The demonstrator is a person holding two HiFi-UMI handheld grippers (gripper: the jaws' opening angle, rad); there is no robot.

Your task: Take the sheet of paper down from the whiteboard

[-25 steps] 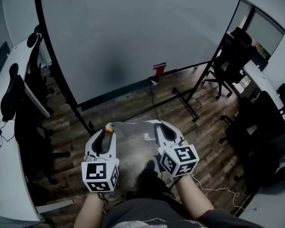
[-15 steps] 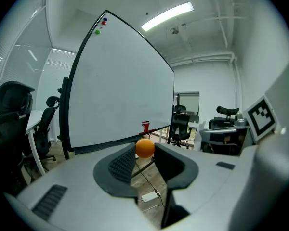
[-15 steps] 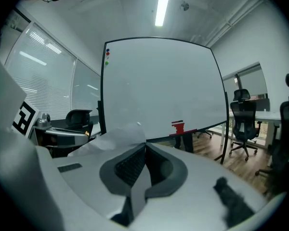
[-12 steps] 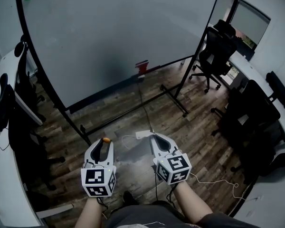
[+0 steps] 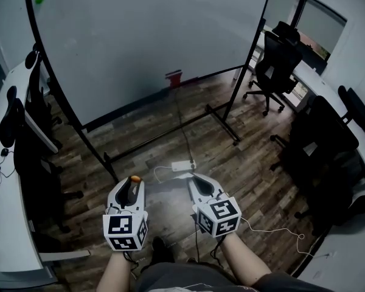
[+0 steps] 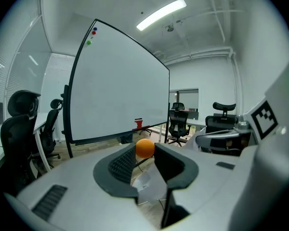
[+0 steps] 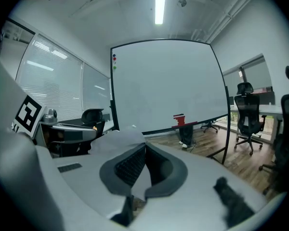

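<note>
We read no words, numbers or brands; the two white marker cubes (image 5: 125, 232) (image 5: 219, 216) show only black square patterns.

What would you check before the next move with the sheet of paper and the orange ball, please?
1. Sheet of paper off the whiteboard: ok, no sheet shows on the board.
2. Right gripper shut on the sheet: ok.
3. Left gripper shut on the orange ball: ok, but held only at the very tips.
4. Sheet clear of the left gripper: cannot tell.
5. Floor ahead free of snags: not ok, a power strip and its cable lie just in front.
</note>
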